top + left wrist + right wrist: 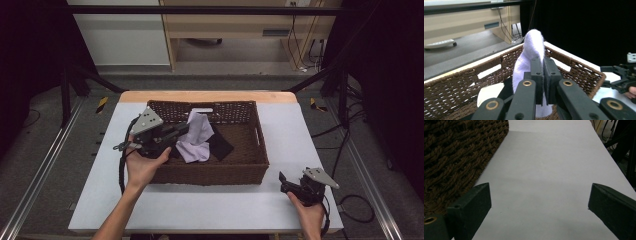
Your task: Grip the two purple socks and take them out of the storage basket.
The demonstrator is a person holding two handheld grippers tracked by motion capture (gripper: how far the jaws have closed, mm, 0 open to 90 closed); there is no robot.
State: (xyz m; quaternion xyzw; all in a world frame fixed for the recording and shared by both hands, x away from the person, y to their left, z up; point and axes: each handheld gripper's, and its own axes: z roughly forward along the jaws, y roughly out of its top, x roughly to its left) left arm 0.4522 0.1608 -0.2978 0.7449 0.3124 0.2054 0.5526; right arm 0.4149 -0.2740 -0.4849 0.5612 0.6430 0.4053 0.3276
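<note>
We hold our left tongs (186, 128) raised, jaws pressed together, while our right tongs (539, 202) gape wide near the worktop's front right corner.

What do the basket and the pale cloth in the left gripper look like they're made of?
Basket: looks like dark brown woven wicker or twisted fibre cord; the open weave and ropey strands show in both gripper views. Pale cloth: soft, matte lilac fabric with a fuzzy edge, perhaps fleece or microfibre, pinched in the left gripper.
</note>
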